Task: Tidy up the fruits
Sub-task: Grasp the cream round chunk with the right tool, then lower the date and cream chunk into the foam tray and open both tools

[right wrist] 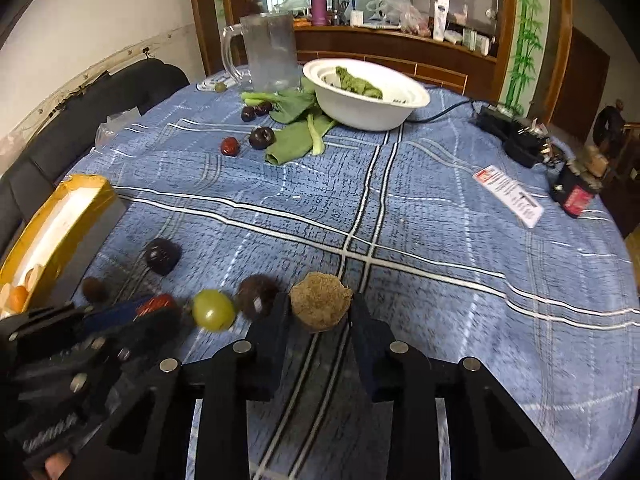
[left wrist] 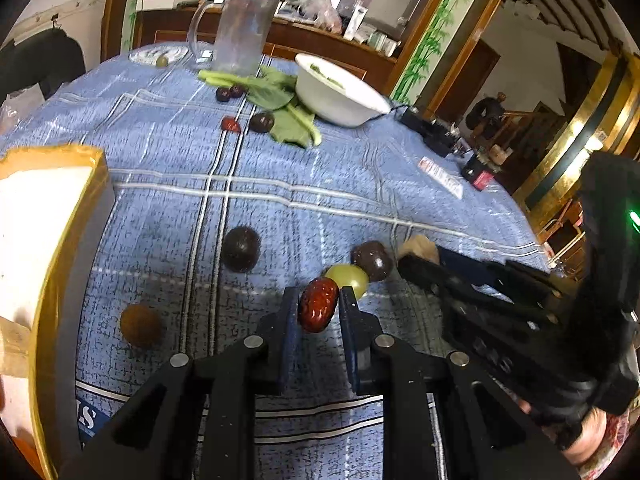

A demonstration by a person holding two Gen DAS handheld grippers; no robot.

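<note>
Red date (left wrist: 318, 310) upright between left gripper (left wrist: 319, 308) fingers, pinched; right gripper (right wrist: 320, 312) clamping tan lump (right wrist: 320, 307).

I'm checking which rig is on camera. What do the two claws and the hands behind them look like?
Both claws are matte black plastic frames with round silver pins and dark blue pads on the fingers: left claw, right claw. The right unit's body shows a green indicator light. A red-and-white patterned sleeve shows behind it.

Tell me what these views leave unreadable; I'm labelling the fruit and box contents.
- Cardboard box interior: left wrist view, cropped by frame edge; right wrist view shows only a corner.
- Red date: right wrist view, mostly behind the left gripper.
- White card print: too small.
</note>
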